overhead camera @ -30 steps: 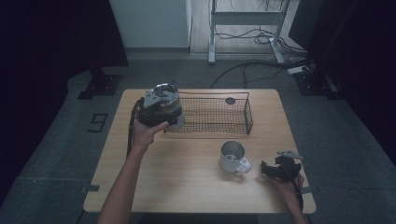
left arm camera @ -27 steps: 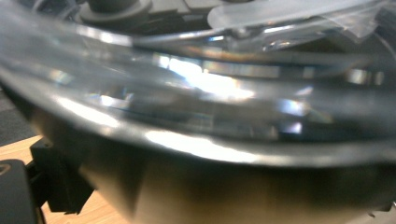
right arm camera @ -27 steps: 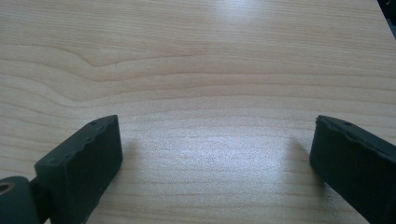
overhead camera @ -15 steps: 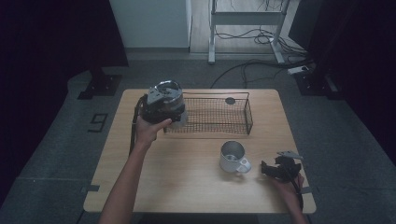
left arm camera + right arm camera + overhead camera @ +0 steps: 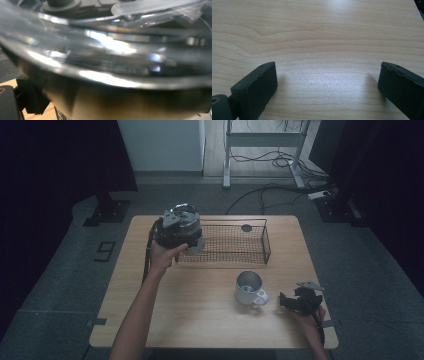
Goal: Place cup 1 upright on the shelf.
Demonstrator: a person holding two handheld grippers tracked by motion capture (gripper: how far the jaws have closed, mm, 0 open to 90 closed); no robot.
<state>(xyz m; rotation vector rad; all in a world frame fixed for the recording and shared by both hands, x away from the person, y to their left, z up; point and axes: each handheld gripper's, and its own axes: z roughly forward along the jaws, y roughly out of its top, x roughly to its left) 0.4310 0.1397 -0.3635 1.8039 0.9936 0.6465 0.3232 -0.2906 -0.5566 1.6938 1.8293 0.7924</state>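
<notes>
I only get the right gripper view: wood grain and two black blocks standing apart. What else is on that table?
Observer: A metal mug stands upright on the table, just left of the right hand-held gripper and apart from it.
Operator: And what is the other hand busy with?
Observer: The left hand-held gripper holds a lidded metal pot at the left end of a wire basket.
</notes>
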